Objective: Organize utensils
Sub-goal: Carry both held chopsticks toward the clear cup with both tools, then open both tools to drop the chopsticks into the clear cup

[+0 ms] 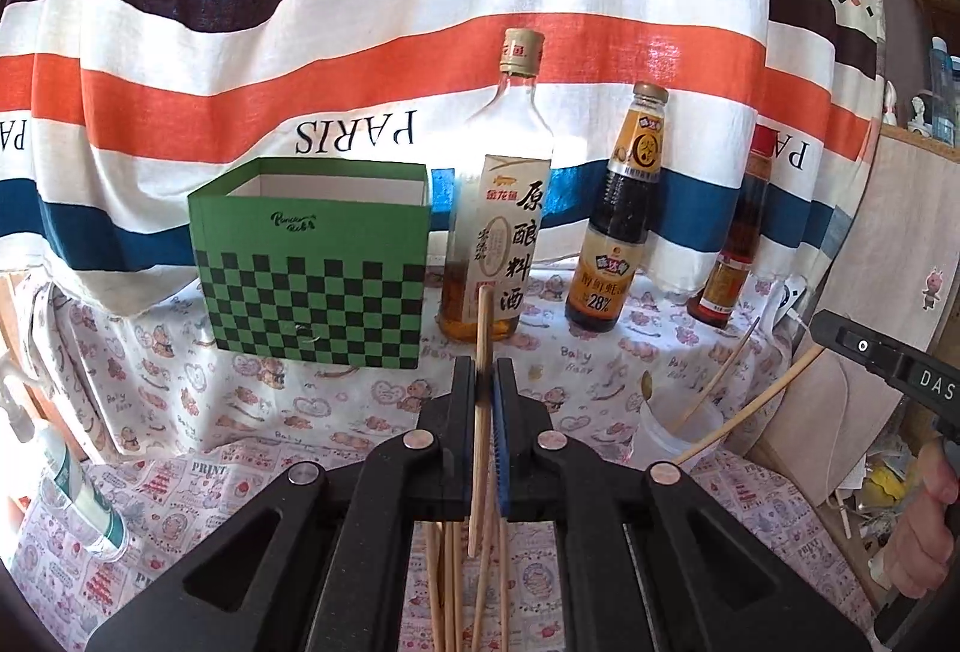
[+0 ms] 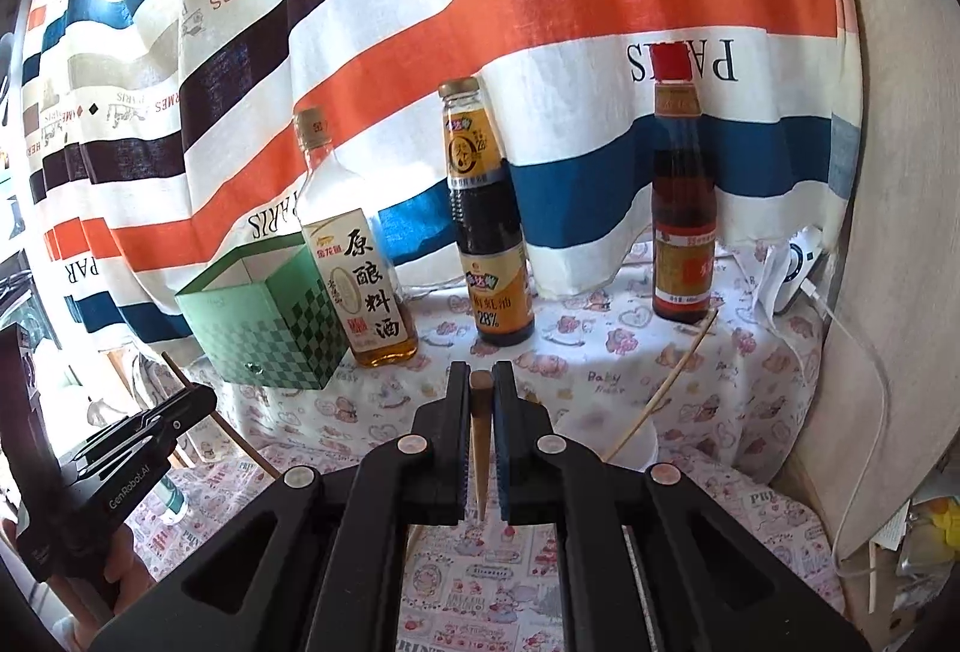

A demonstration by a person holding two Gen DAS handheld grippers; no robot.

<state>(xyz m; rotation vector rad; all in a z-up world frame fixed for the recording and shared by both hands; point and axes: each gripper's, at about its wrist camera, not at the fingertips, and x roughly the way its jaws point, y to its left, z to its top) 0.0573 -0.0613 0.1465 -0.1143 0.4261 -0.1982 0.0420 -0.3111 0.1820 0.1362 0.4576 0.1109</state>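
In the left wrist view my left gripper (image 1: 485,373) is shut on a pale wooden chopstick (image 1: 482,328) that stands upright between the pads. Several more chopsticks (image 1: 453,592) lie on the table below it. A white cup (image 1: 681,433) to the right holds a chopstick (image 1: 720,373) and a spoon. My right gripper (image 2: 480,379) is shut on a brown chopstick (image 2: 480,442), thick end at the fingertips, thin end pointing back under the gripper. The same cup (image 2: 630,442) sits just right of it with one chopstick (image 2: 666,382) leaning out.
A green checkered open box (image 1: 312,262) stands at the back left of the patterned tablecloth (image 1: 240,412). A cooking wine bottle (image 1: 504,208), an oyster sauce bottle (image 1: 624,220) and a red-capped bottle (image 2: 684,208) line the striped curtain. A white charger and cable (image 2: 798,280) lie at the right.
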